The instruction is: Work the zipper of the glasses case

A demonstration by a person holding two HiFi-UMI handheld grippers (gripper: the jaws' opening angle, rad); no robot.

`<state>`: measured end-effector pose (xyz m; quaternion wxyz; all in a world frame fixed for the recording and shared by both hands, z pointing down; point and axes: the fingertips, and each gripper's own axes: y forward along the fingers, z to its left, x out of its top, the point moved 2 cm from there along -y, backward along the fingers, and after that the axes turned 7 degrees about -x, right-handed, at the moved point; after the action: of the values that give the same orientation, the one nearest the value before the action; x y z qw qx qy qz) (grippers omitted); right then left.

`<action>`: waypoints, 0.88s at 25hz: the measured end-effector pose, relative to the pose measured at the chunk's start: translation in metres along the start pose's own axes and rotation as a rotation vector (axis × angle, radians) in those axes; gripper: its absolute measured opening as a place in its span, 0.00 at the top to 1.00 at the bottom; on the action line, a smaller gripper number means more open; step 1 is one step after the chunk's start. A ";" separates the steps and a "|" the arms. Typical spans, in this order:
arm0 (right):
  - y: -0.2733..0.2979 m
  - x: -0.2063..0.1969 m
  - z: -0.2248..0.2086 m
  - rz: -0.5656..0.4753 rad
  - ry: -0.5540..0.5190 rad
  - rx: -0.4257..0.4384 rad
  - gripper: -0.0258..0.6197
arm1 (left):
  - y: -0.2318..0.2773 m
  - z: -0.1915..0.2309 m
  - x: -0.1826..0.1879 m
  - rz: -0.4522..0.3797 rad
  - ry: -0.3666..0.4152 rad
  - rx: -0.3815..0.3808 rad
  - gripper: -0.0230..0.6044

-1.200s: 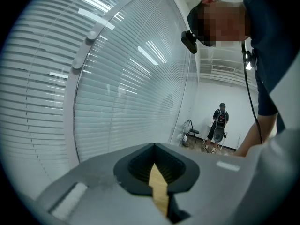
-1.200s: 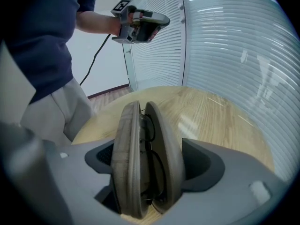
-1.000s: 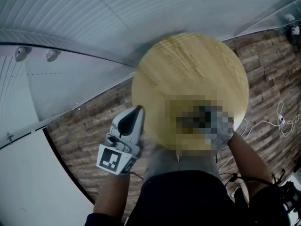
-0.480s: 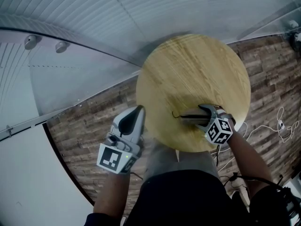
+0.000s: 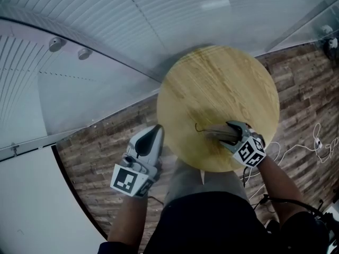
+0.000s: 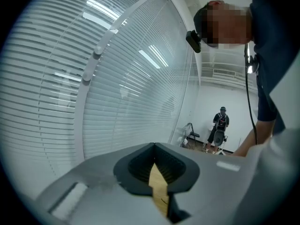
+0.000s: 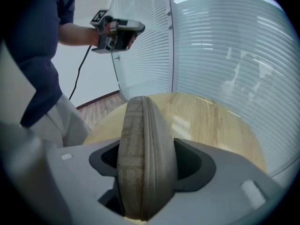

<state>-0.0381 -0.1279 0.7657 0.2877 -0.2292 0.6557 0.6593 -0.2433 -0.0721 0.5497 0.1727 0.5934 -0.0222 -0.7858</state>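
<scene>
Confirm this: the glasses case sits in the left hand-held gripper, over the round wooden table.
Wrong gripper. The glasses case sits in the right hand-held gripper, whose jaws have just been closing on it, over the round wooden table; the right gripper view shows it.

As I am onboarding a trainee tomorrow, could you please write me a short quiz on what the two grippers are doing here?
1. Multiple choice: what stands between the jaws of the right gripper? A) a pen B) the glasses case C) nothing
2. True or false: the left gripper rests on the round table.
3. Fill in: the left gripper's jaws are ____.
Key: 1 B; those jaws have just been closing, with the glasses case between them. 2 false; it hangs beside the round table, above the floor. 3 shut.
</scene>
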 end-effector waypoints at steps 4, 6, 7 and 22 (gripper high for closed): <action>-0.039 0.031 -0.009 -0.090 0.051 -0.075 0.48 | 0.002 -0.017 0.014 -0.028 0.022 -0.069 0.96; -0.060 0.052 -0.014 -0.127 0.077 -0.095 0.48 | 0.004 -0.021 0.024 -0.044 0.038 -0.099 0.96; -0.071 0.064 -0.016 -0.148 0.090 -0.096 0.48 | 0.005 -0.023 0.031 -0.052 0.046 -0.115 0.96; -0.233 0.168 -0.022 -0.511 0.103 -0.287 0.48 | 0.013 -0.121 0.103 -0.103 0.084 -0.551 0.65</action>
<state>-0.0043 -0.1428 0.4801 0.3754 -0.4583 0.4904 0.6392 -0.1503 -0.0945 0.4219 0.2880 0.5565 0.2298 -0.7447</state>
